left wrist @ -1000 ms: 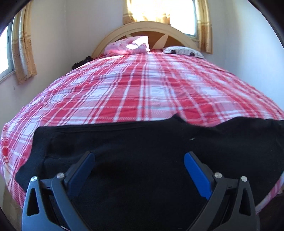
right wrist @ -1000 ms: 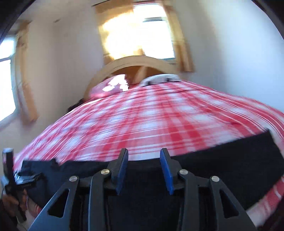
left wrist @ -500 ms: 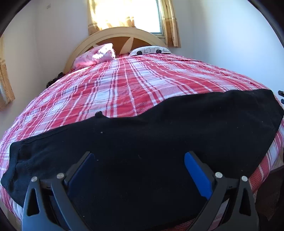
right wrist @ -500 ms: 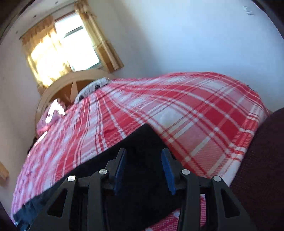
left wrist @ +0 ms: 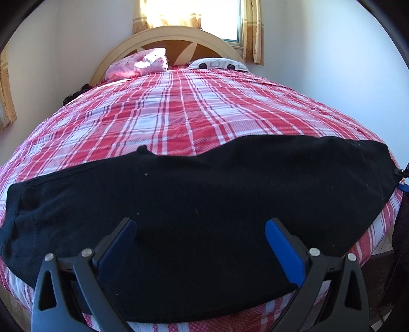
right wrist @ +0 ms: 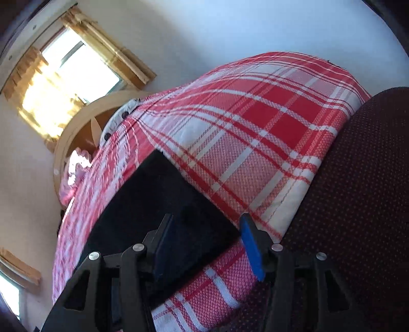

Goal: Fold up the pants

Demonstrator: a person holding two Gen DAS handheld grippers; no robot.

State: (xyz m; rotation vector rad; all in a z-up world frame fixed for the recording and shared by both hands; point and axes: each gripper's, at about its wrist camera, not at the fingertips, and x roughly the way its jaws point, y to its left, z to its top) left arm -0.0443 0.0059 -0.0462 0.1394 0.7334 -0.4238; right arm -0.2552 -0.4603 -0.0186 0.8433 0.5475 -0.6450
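Note:
Black pants [left wrist: 204, 194] lie flat across the near end of a bed with a red and white plaid cover [left wrist: 194, 112]. My left gripper [left wrist: 200, 237] is open, over the near edge of the pants at their middle, holding nothing. In the right wrist view the right end of the pants [right wrist: 158, 204] lies on the plaid cover [right wrist: 255, 122]. My right gripper [right wrist: 207, 237] is open with its jaws apart around the pants' end corner, at the bed's edge. The right gripper's tip [left wrist: 404, 178] shows at the far right of the left wrist view.
A curved wooden headboard [left wrist: 179, 33], a pink pillow [left wrist: 138, 65] and a white pillow [left wrist: 217, 63] are at the far end. A curtained window [left wrist: 194, 12] is behind. White walls flank the bed. A dark dotted fabric surface [right wrist: 358, 191] sits right of the bed edge.
The left gripper swung right, then settled facing the pants' middle. The right gripper moved to the pants' right end, tilted, and its jaws opened wider.

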